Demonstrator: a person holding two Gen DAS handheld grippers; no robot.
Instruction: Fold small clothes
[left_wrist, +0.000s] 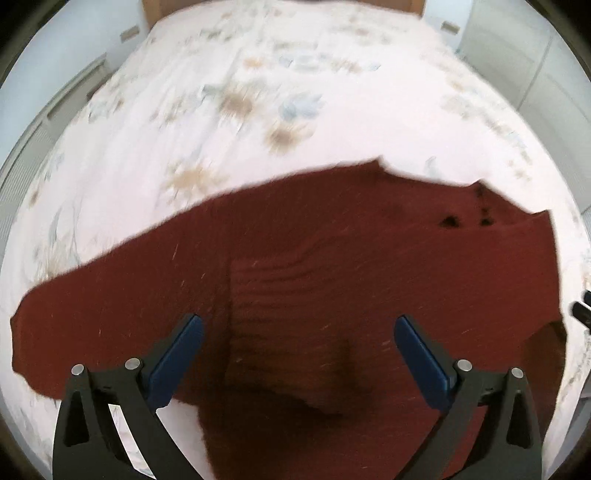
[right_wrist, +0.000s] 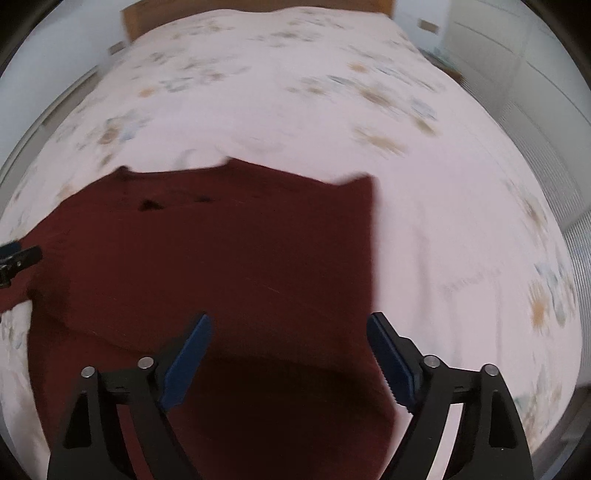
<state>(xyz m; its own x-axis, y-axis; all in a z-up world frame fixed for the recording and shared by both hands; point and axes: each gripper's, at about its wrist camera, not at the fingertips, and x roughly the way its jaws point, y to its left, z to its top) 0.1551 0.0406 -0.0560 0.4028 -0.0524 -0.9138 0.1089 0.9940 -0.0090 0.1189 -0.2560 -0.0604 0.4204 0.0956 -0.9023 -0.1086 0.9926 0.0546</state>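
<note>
Left gripper (left_wrist: 298, 332) spread wide, clamping nothing, hovering over dark red sweater (left_wrist: 332, 258). Right gripper (right_wrist: 290, 330) agape too, sweater edge at five o'clock. Floral bedspread (left_wrist: 258, 110) toward twelve.

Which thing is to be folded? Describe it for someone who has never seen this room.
Start from the bed with the pale floral cover. On its near end lies a dark red knitted garment, spread flat. It is the only dark thing on the cover, with small black marks near one shoulder.

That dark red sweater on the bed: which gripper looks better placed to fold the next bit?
Probably the left gripper: open over the sweater, whose long sleeve still lies spread sideways. The right gripper overlooks an already straight edge.
</note>
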